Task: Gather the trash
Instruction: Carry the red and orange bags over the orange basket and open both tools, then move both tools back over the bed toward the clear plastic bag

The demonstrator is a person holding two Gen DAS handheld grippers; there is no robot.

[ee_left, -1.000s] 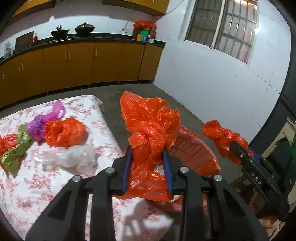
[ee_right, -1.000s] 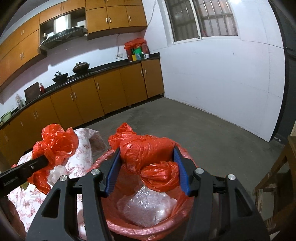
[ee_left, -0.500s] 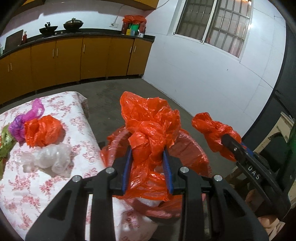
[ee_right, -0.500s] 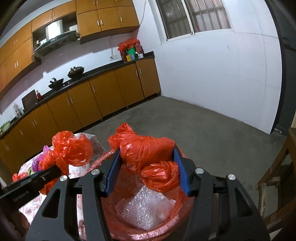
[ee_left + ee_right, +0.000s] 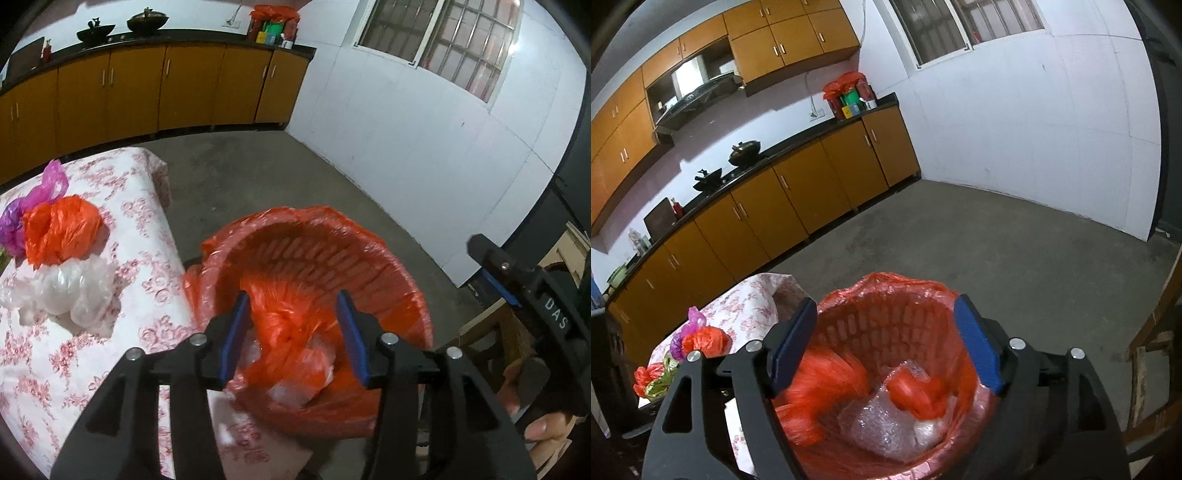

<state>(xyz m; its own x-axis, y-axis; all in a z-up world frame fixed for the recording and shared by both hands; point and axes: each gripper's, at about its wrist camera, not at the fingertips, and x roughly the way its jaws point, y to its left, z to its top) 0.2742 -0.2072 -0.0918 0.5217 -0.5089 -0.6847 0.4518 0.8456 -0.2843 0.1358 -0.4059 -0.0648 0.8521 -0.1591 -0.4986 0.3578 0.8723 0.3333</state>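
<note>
Left gripper [image 5: 293, 321]: hovers over the mouth of the bin, its blue-padded fingers [image 5: 234, 332] spread wide with nothing between them.
Right gripper [image 5: 884, 347]: also above the bin, fingers [image 5: 977, 347] spread apart and empty; in the left wrist view it shows at the right edge [image 5: 496, 275].
Bin: a round red plastic lattice basket lined with a red plastic bag [image 5: 406, 291], standing on the grey concrete floor [image 5: 258, 173] just beside the corner of the bench; in the right wrist view its rim [image 5: 897, 284] sits between the fingers.
Trash in the bin: crumpled orange plastic bag [image 5: 827, 380] against the left wall, blurred; a smaller orange plastic wad [image 5: 916, 391] lying on a clear bubble-wrap bundle [image 5: 882, 424] at the bottom.
Same heap, left wrist view: orange plastic [image 5: 291, 325] over pale clear film, blurred.
Bench: covered with a white cloth printed with pink flowers [image 5: 140, 206], to the left of the bin.
Trash on the bench: crumpled orange plastic bag [image 5: 61, 229] touching a purple plastic bag [image 5: 22, 218] on its far side; a clear white plastic bag [image 5: 62, 291] just in front of the orange one.
Further along the bench, right wrist view: a green foil wrapper [image 5: 663, 378] and another small orange bag [image 5: 644, 376], near each other.
</note>
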